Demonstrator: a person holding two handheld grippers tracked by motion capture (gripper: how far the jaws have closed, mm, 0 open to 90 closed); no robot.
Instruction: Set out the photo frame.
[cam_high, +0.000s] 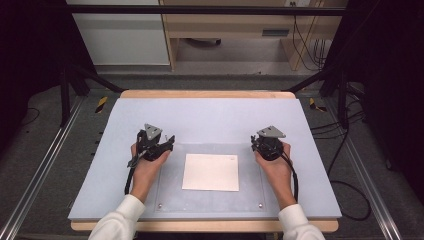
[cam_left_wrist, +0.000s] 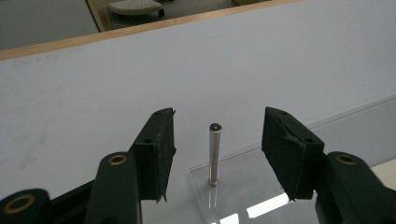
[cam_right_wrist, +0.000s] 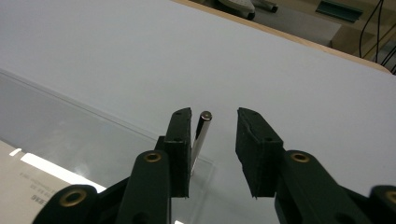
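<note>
A person in white sleeves holds a two-jaw gripper in each hand over a pale grey table (cam_high: 210, 112) edged in light wood. From the high view, the left gripper (cam_high: 159, 141) sits at about nine o'clock from a sheet of paper (cam_high: 211, 172) and the right gripper (cam_high: 263, 141) at about three o'clock, both near the far corners of a clear plastic plate (cam_high: 250, 192) that lies flat on the table with the paper on it. In the left gripper view, the left gripper (cam_left_wrist: 217, 140) has its jaws spread wide on either side of a metal pin (cam_left_wrist: 214, 154) that stands upright at the plate's (cam_left_wrist: 243, 186) corner, with clear gaps between the pin and each pad. In the right gripper view, the right gripper (cam_right_wrist: 214, 140) also has its jaws spread, and a second metal pin (cam_right_wrist: 200, 136) rises between them, leaning in the picture toward one o'clock and standing just beside the jaw at the left; whether it touches that pad cannot be told. The paper's corner (cam_right_wrist: 28, 186) shows at about eight o'clock in that view.
</note>
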